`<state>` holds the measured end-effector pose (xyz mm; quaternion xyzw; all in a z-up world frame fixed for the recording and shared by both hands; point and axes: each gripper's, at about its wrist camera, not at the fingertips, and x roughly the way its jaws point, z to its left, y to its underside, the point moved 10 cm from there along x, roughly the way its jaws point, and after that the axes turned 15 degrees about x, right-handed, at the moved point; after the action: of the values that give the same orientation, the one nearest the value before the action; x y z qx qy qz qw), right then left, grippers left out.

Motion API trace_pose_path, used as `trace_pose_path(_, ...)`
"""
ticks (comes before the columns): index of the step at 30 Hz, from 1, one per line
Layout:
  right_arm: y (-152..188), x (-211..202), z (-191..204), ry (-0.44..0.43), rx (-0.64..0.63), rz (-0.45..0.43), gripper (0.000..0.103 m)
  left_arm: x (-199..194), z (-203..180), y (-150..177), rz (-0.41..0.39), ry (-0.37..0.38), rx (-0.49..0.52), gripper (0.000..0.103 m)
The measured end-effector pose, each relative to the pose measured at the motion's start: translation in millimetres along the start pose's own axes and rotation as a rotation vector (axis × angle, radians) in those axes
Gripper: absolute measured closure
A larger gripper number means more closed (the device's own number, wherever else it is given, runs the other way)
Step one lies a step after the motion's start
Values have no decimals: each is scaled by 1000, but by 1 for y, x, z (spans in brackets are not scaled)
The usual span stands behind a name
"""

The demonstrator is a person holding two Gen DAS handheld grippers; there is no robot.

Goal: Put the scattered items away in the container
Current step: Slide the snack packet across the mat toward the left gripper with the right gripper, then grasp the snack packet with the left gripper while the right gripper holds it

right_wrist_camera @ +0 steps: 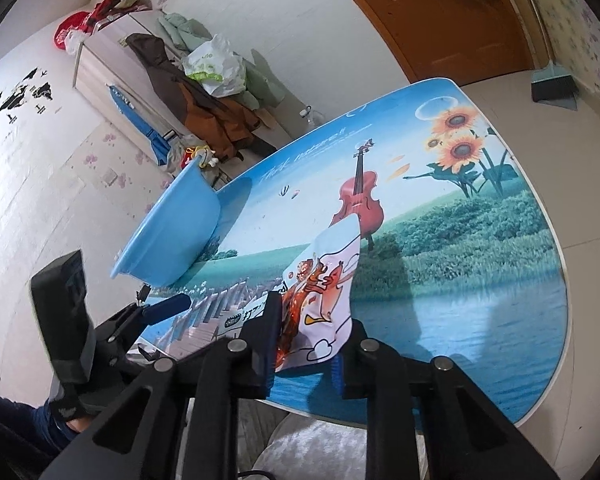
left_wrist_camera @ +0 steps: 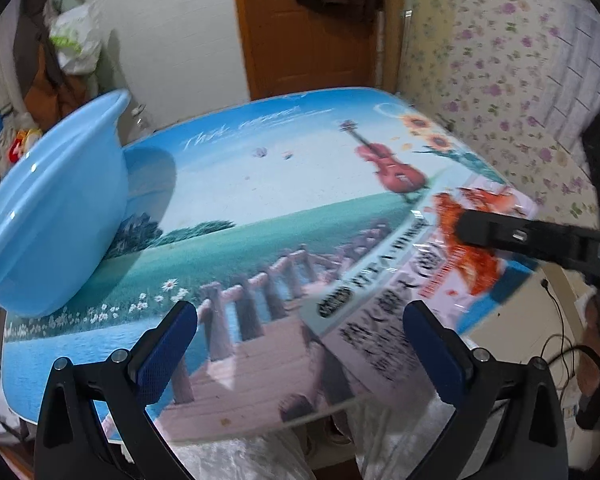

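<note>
**Mia:** At the near right edge of the tabletop [right_wrist_camera: 480, 300] lay the snack bag [right_wrist_camera: 328, 292]. Where was the right claw [right_wrist_camera: 306, 360]?

**Ben:** It sat right on the bag's near end. Its two sides were pulled in tight and pinched that end. The left camera showed a dark finger [left_wrist_camera: 496, 232] of that claw lying across the bag's orange picture.

**Mia:** Which way did the bag point?

**Ben:** Its long side ran away from the right claw, up toward the red violin printed on the tabletop. The far end curled up a bit. The bag [left_wrist_camera: 412, 300] looked flat and thin, so it would likely flop when it was lifted.

**Mia:** And the blue bowl [right_wrist_camera: 172, 232]?

**Ben:** It stood on the far left part of the tabletop, well apart from the bag. From the right claw it lay up and to the left. So the bag probably had to go across the tabletop that way.

**Mia:** What about the left claw [left_wrist_camera: 300, 344]?

**Ben:** It hung wide open and held nothing. The bag's near corner lay just past its right finger. The bowl [left_wrist_camera: 56, 208] was closer to that claw, off on its left side. But the right claw had the bag, so the right hand looked like the one to carry it.
</note>
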<state>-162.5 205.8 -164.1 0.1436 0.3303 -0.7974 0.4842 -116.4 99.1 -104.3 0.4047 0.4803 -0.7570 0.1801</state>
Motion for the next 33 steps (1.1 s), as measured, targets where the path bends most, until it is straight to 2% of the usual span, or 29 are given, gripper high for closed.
trace_pose_path(7,2,0,1,11,10,-6,81,-20,-36,-7,-70,33,132,0)
trace_pose_path(19,5,-10,3,8,15,-13,82,-10,-37,-12,-52,8,140,0)
trace_pose_path(26,6,-13,9,-9,26,-16,82,-6,-49,-24,-84,4,194,0)
trace_pose_path(28,5,-13,11,-16,29,-19,82,-4,-53,-27,-97,4,214,6)
trace_pose_path(30,4,-13,14,-20,30,-19,82,-2,-56,-29,-100,14,226,32)
trace_pose_path(33,3,-13,14,-17,30,-18,82,-1,-58,-29,-108,56,214,48)
